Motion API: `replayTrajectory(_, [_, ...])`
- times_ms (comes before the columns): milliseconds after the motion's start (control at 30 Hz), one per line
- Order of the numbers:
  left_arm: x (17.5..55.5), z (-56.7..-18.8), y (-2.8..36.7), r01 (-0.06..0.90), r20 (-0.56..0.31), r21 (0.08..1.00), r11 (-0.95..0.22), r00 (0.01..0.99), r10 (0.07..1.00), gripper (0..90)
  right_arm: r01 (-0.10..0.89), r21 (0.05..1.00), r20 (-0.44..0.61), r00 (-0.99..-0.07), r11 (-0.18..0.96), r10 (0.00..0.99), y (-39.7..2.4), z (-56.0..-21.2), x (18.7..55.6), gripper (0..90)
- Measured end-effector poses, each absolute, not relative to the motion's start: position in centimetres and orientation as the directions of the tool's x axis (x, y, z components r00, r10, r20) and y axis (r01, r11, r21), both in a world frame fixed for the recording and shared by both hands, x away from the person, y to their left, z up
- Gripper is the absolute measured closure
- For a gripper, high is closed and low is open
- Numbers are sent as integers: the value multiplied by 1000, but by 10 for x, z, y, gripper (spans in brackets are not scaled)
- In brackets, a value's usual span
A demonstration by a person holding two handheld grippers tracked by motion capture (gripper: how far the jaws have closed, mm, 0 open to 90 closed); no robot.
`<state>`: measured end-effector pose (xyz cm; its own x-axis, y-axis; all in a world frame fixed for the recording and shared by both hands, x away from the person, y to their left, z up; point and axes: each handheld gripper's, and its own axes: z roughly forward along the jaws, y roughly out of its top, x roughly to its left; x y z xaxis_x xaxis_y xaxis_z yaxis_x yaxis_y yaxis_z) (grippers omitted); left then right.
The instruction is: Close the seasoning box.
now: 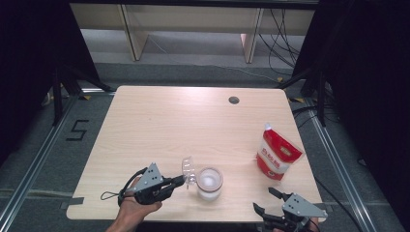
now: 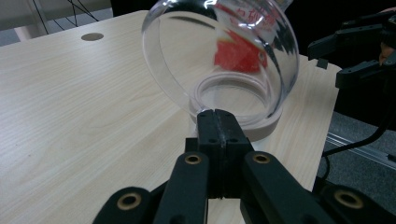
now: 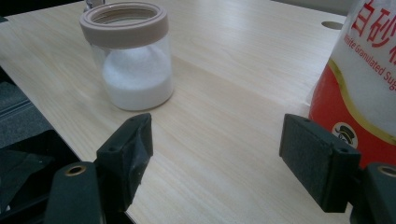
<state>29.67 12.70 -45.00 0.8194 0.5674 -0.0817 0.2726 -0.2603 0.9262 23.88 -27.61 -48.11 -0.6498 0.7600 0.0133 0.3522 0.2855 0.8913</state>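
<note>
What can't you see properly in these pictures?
- Sugar bag: right gripper view, cut off by the top and right edges.
- Bag's print: high view, too small to read.
- Jar: left gripper view, blurred behind the clear lid that the left gripper pinches.

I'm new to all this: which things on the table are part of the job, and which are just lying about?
In the job: clear lid, pinched by the left gripper; jar of white powder; sugar bag, near the open right gripper.
Just there: cables; hole in the table.
</note>
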Motion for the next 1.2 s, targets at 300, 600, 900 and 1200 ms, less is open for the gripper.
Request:
replayTrajectory(300, [295, -449, 125, 280, -93, 926, -252, 817, 569, 893, 345, 890, 2, -655, 297, 755, -276, -481, 239, 265])
replayTrajectory(600, [296, -448, 123, 273, -94, 931, -244, 823, 560, 891, 332, 894, -11, -654, 300, 757, -276, -482, 240, 265])
replayTrajectory(900, [296, -446, 119, 271, -89, 929, -252, 825, 559, 889, 333, 894, -11, -654, 301, 757, -276, -482, 241, 265])
replayTrajectory(1200, [297, -446, 116, 254, -72, 929, -268, 836, 544, 878, 349, 887, 1, -655, 302, 755, -275, -482, 240, 265])
